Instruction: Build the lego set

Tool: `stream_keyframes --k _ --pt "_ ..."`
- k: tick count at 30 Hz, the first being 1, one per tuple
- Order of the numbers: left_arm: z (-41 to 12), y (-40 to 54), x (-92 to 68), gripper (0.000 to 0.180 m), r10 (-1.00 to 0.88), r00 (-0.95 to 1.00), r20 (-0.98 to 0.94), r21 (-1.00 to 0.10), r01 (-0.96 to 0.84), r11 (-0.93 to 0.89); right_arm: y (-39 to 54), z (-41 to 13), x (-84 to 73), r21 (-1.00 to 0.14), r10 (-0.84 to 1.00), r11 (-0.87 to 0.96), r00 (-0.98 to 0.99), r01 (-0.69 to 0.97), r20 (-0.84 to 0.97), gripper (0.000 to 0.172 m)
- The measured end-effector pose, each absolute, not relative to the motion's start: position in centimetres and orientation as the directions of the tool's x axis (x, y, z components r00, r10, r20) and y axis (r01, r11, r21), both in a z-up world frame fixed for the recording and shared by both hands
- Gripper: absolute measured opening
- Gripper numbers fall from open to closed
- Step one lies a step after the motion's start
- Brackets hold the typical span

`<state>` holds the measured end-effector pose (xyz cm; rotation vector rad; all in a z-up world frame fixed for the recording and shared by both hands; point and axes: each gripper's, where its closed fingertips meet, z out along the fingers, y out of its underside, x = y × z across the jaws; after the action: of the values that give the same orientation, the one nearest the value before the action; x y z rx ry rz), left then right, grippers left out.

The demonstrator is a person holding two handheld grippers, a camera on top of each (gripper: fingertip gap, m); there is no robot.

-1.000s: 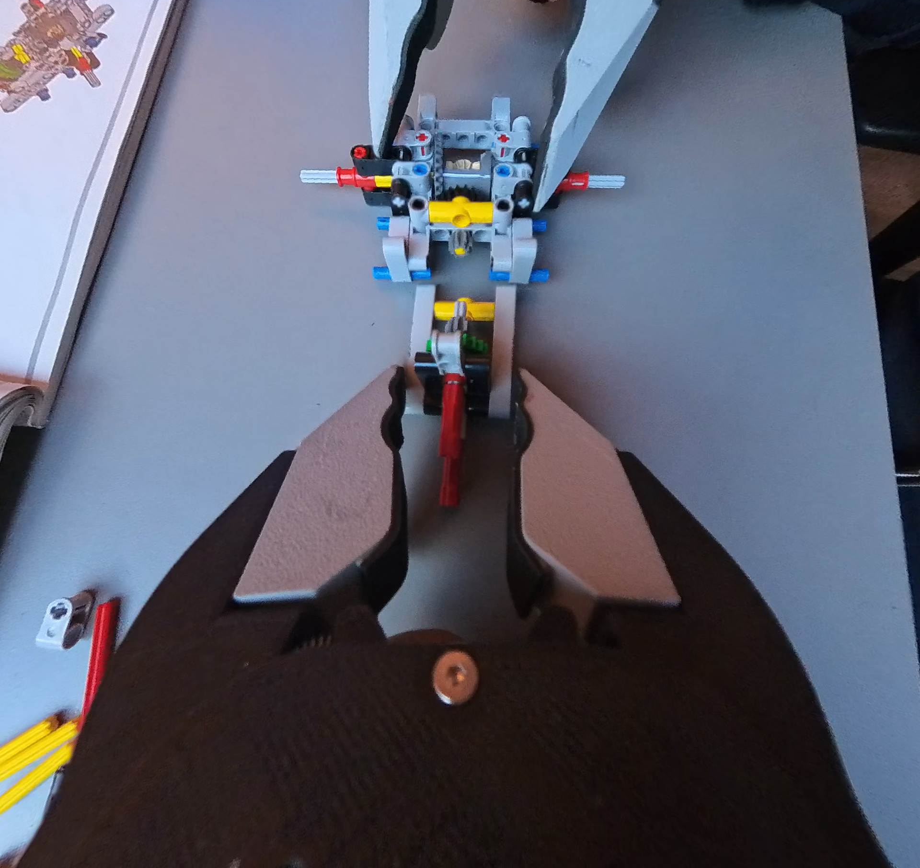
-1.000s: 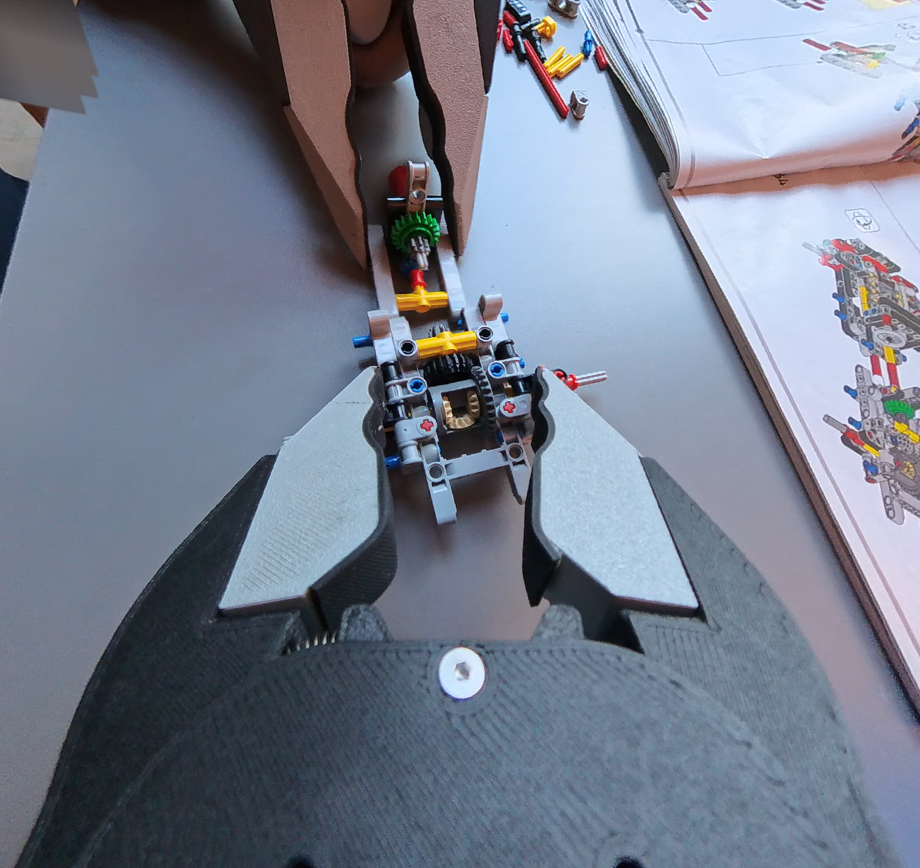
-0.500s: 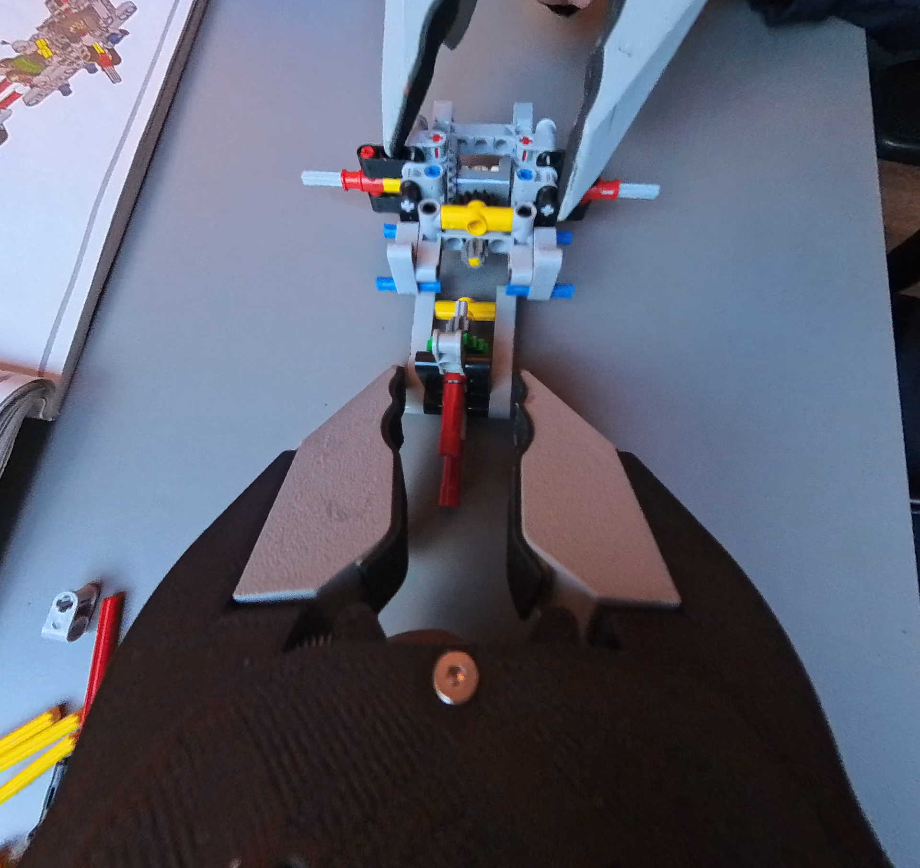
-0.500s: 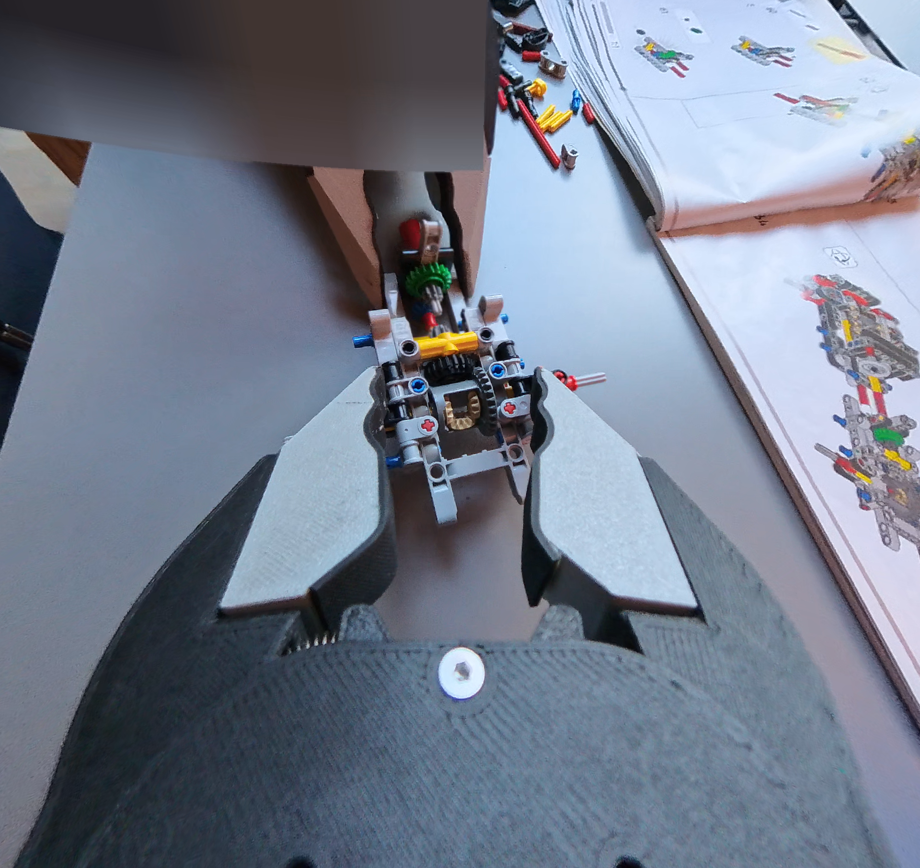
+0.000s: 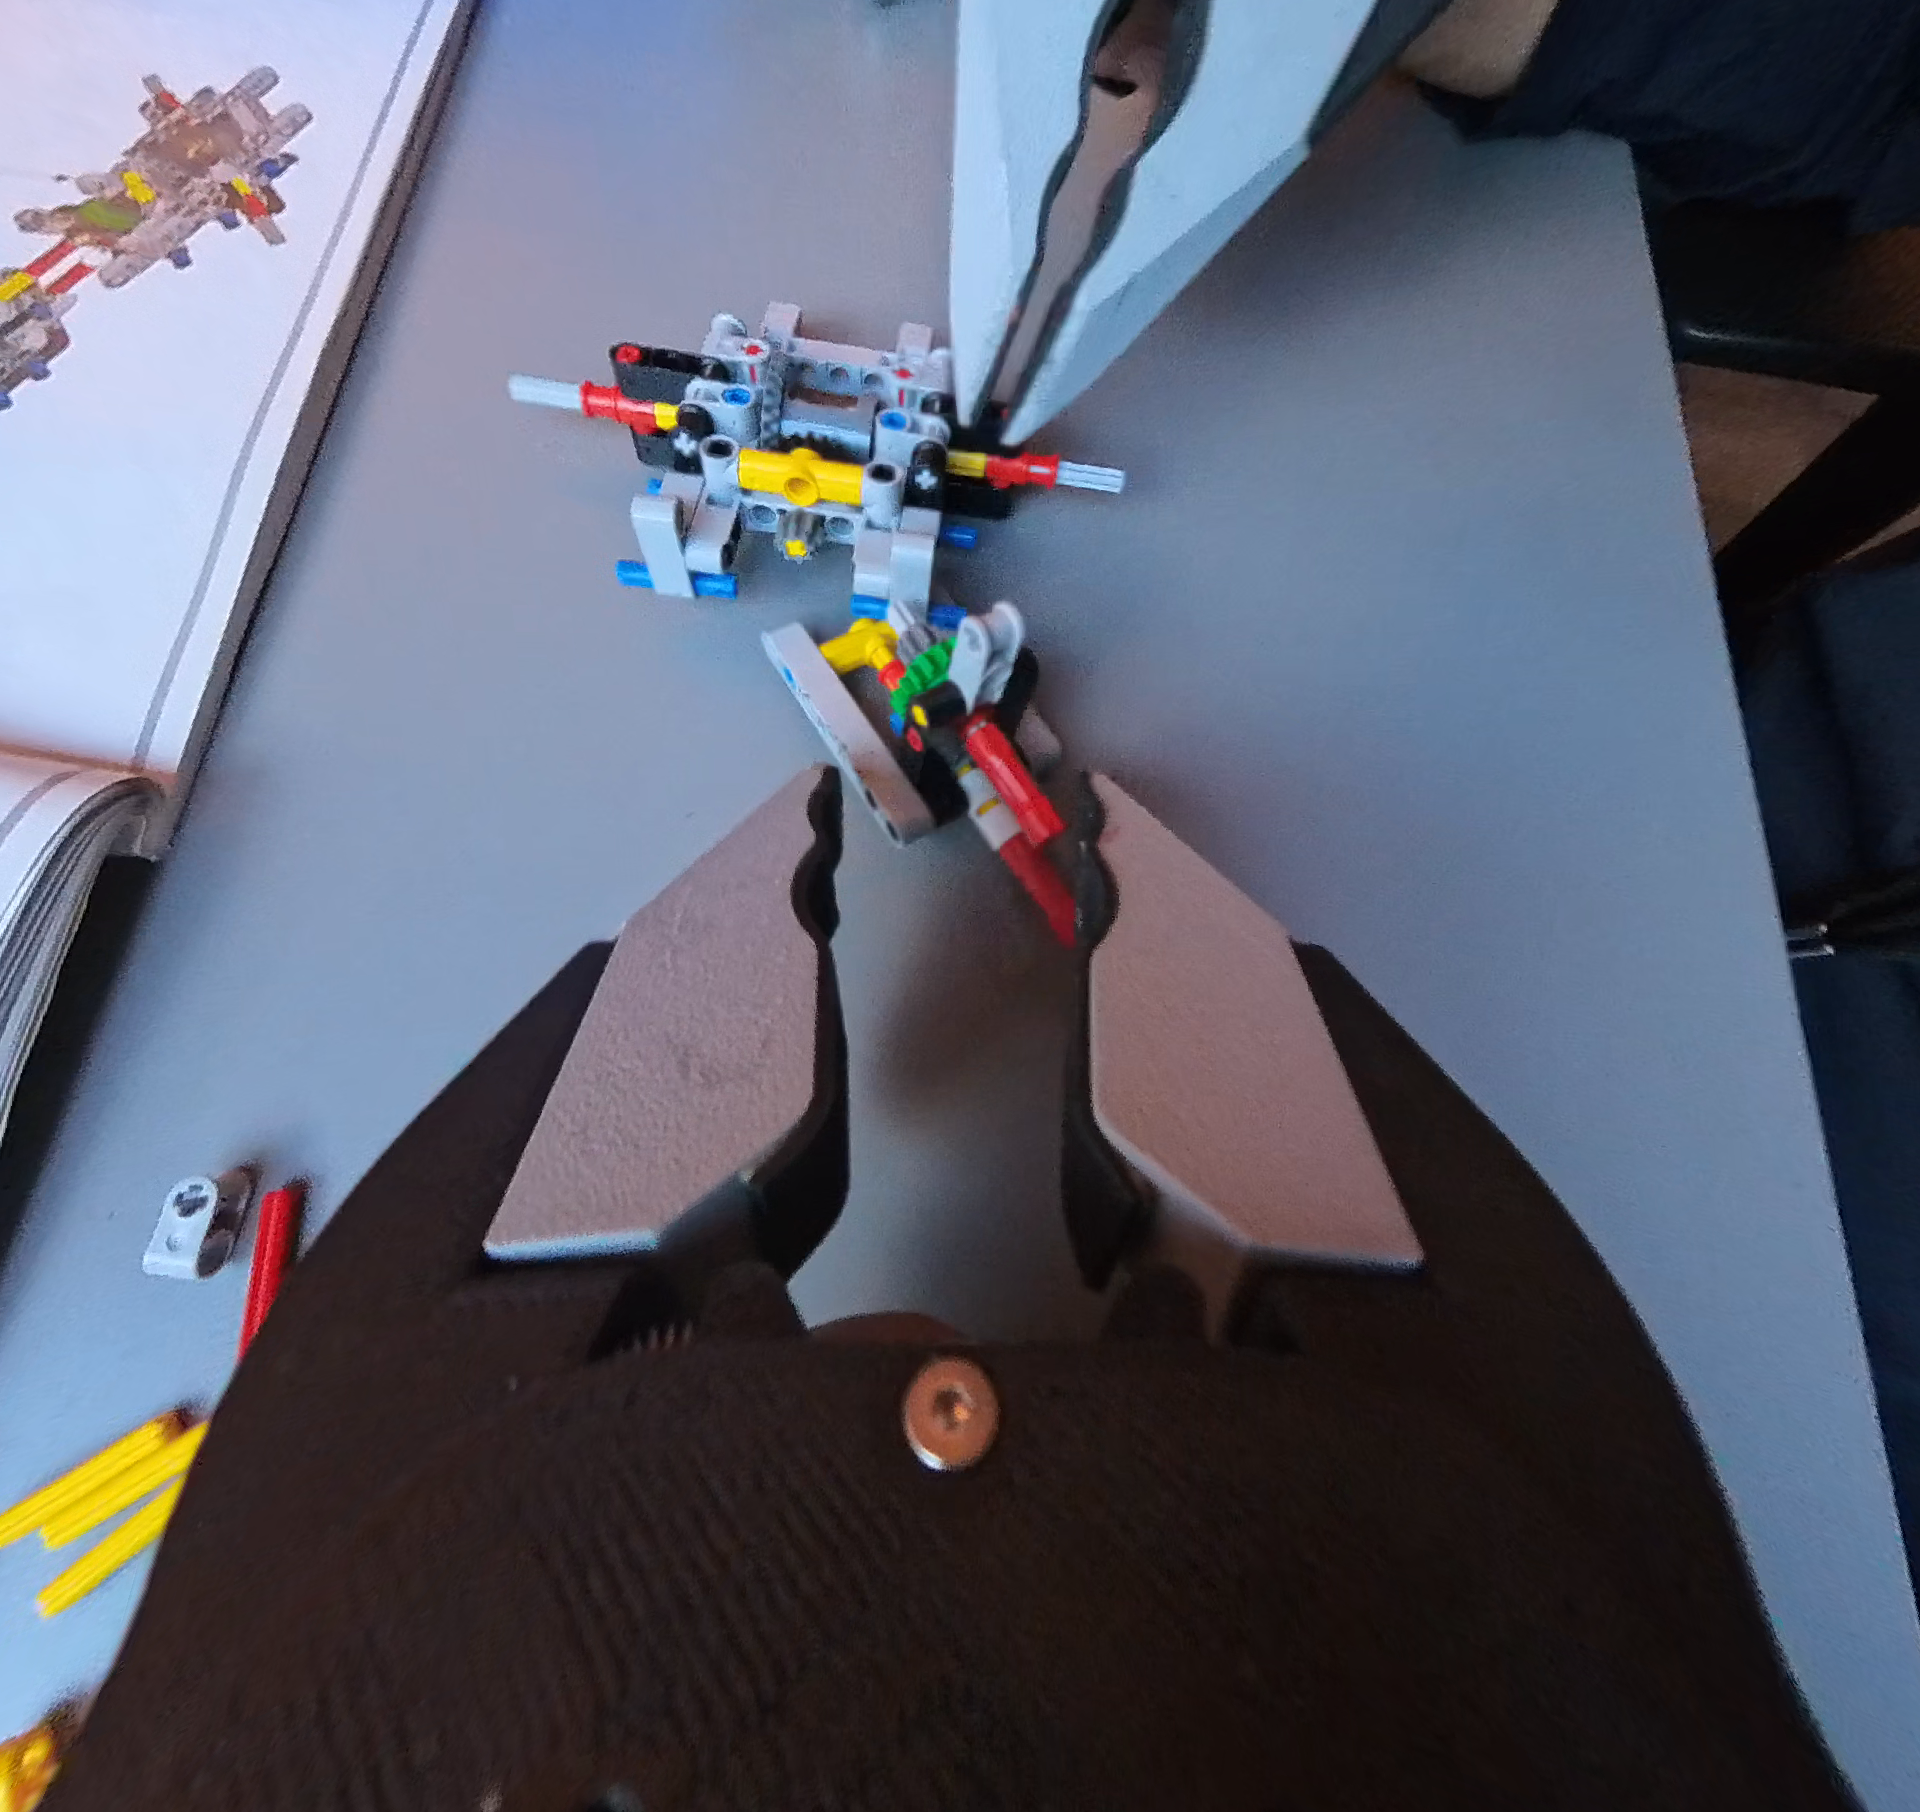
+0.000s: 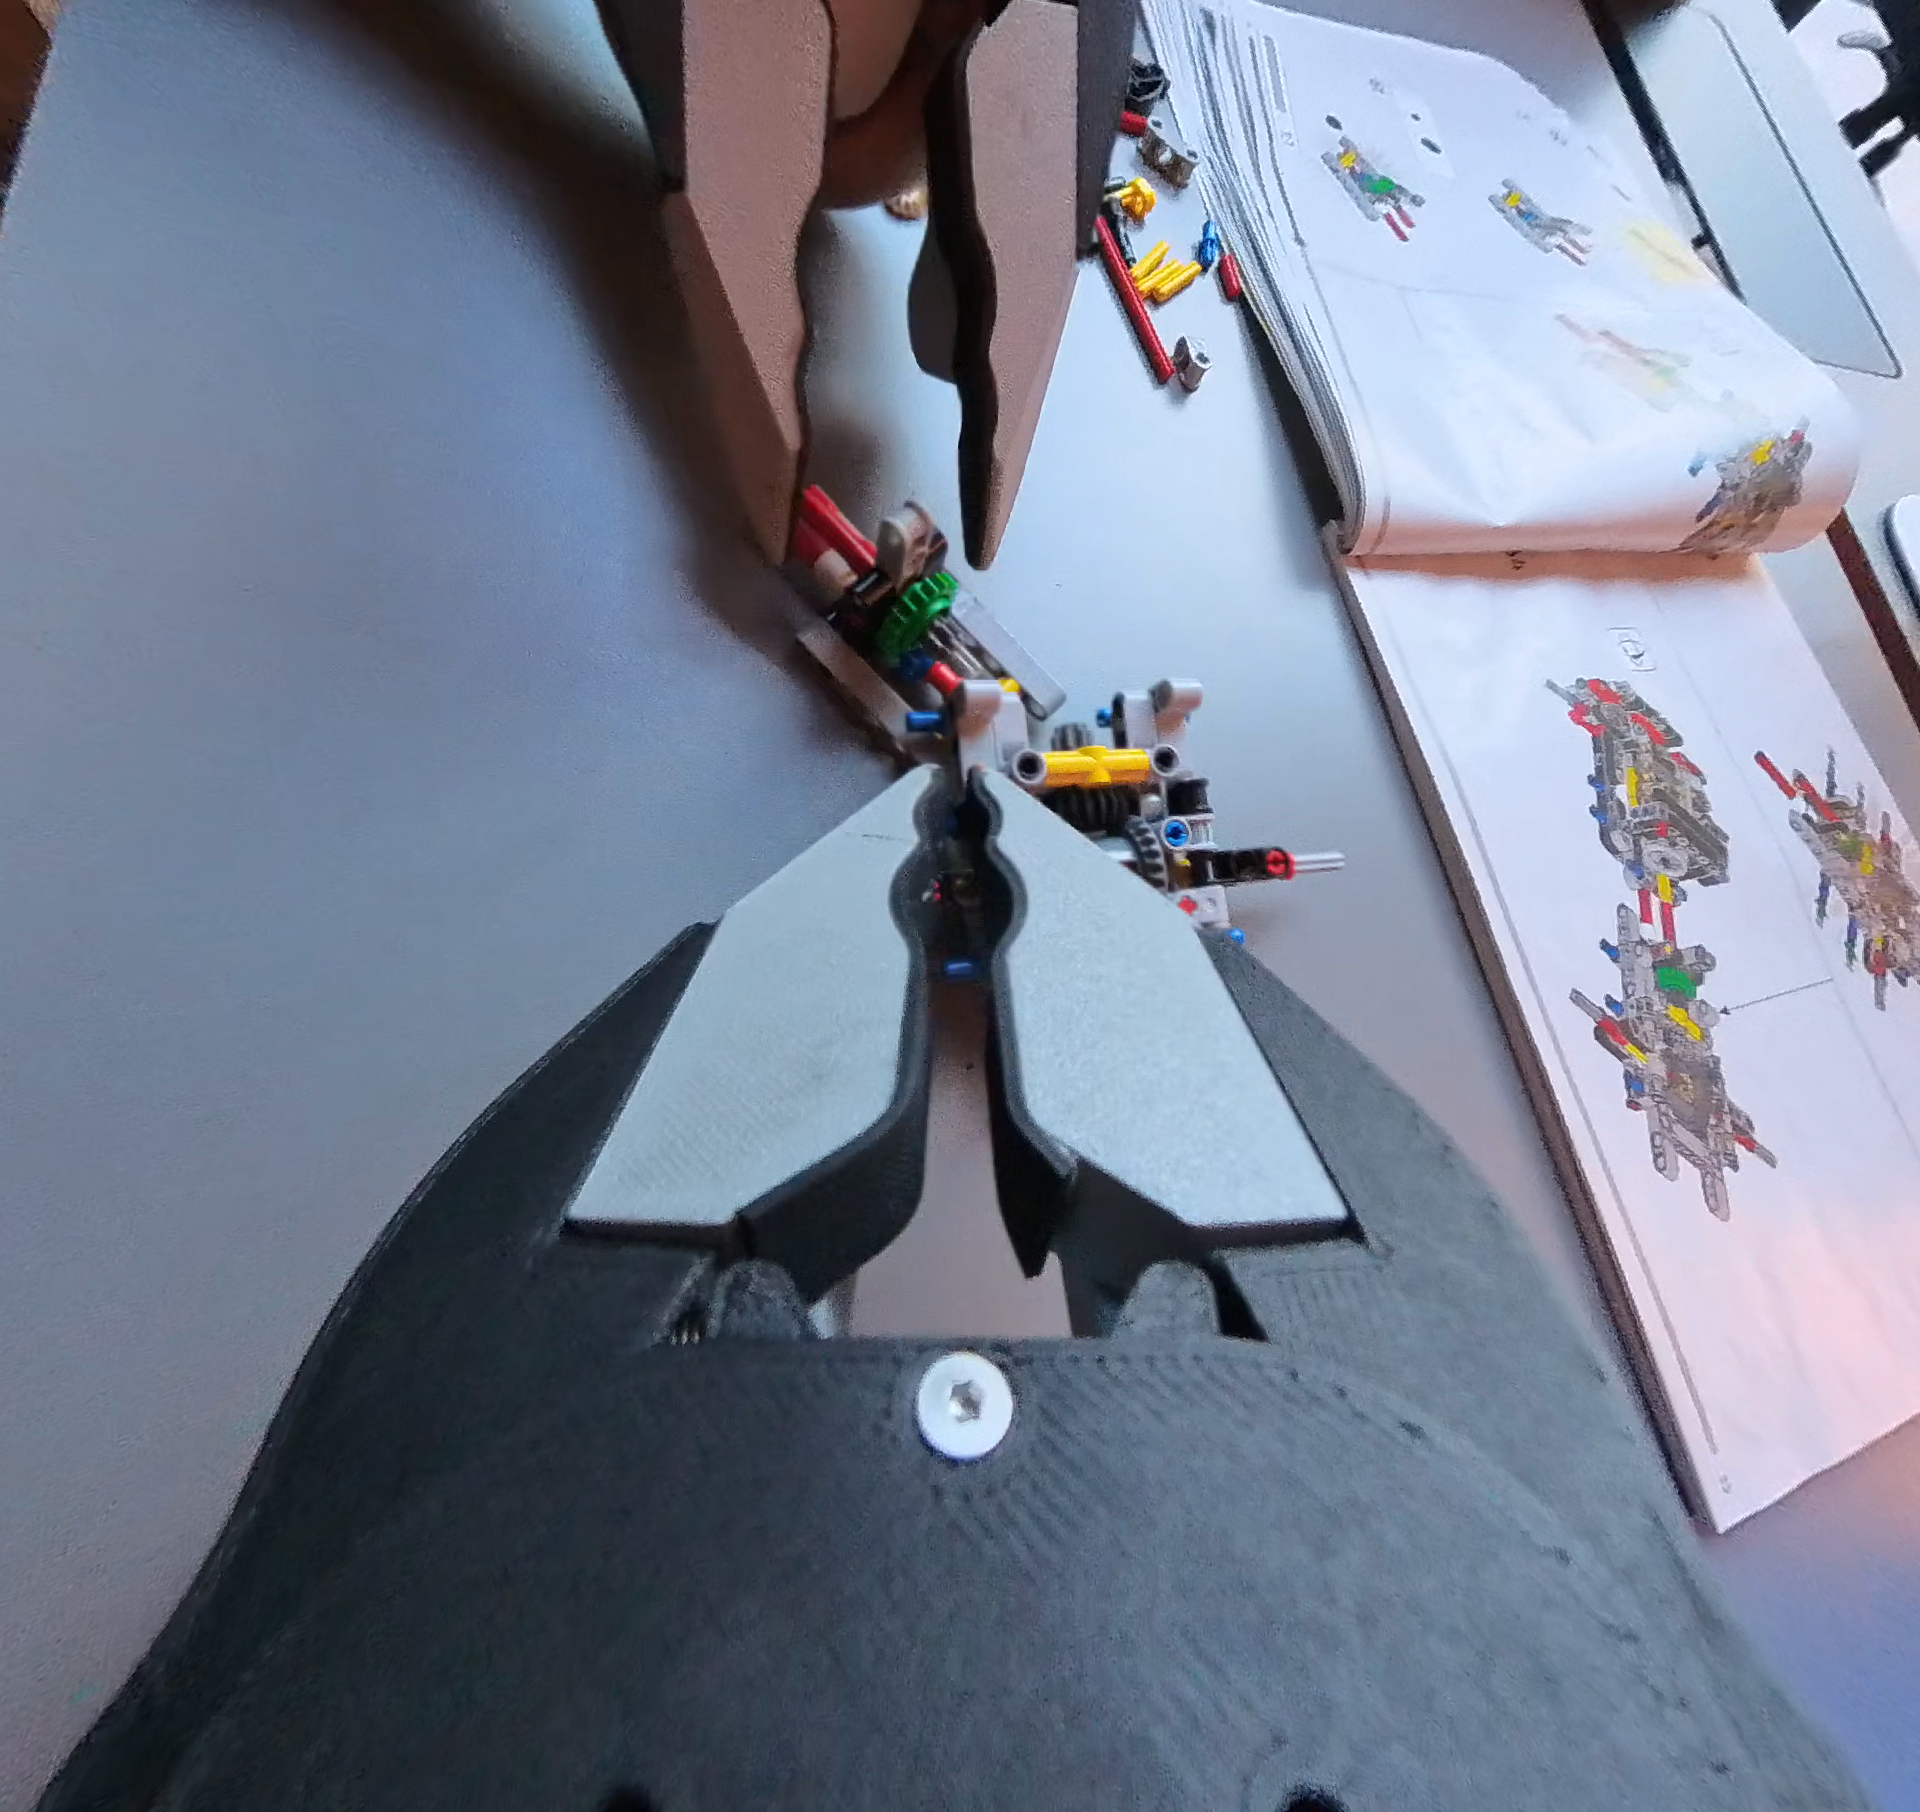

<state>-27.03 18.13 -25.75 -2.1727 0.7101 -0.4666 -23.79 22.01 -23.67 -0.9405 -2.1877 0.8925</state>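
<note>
- Our left tongs (image 5: 956, 827) stood open over the grey surface (image 5: 1351, 682). The narrow sub-assembly (image 5: 873, 723) lay askew between their tips, its red axle (image 5: 1003, 770) close against one pad.
- Our right tongs (image 6: 951, 788) were closed, tips at the edge of the wider gear frame (image 5: 800, 458). We could not tell whether they pinched a part.
- The two assemblies met at one corner, out of line. An open instruction booklet (image 5: 156, 412) and loose yellow pins (image 5: 94, 1513) lay nearby.

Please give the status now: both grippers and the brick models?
Left gripper open around the small grey brick frame with green gear. Right gripper shut beside the larger grey brick gearbox. Models apart.
</note>
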Motion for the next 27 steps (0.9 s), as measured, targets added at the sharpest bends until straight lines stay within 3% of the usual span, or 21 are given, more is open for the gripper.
stream_keyframes --k 10,13,15,16,24,27 --pt "-26.8 18.3 -27.5 0.028 -0.598 0.800 0.049 -0.735 -0.377 -0.564 24.3 -24.2 -23.8 -0.786 0.837 0.415 -0.532 0.458 0.132 0.043" --pt "-26.8 18.3 -28.2 0.022 -0.589 0.808 0.025 -0.731 -0.387 -0.562 25.9 -24.6 -24.0 -0.793 0.871 0.350 -0.484 0.498 0.081 0.071" --pt "-26.8 18.2 -28.5 0.020 -0.587 0.809 0.023 -0.730 -0.387 -0.563 26.5 -25.0 -24.1 -0.791 0.885 0.306 -0.465 0.530 0.031 0.081" --pt "-26.8 18.1 -28.6 0.004 -0.595 0.803 0.024 -0.729 -0.393 -0.560 26.6 -25.2 -24.1 -0.790 0.886 0.294 -0.463 0.539 0.013 0.083" --pt "-25.5 17.7 -29.5 0.004 -0.609 0.793 0.006 -0.753 -0.397 -0.525 25.4 -27.4 -23.8 -0.726 0.854 0.381 -0.518 0.573 0.039 0.073" --pt "-25.5 17.6 -30.3 0.004 -0.603 0.798 -0.003 -0.747 -0.403 -0.528 25.5 -27.4 -23.6 -0.720 0.853 0.393 -0.519 0.572 0.053 0.059"
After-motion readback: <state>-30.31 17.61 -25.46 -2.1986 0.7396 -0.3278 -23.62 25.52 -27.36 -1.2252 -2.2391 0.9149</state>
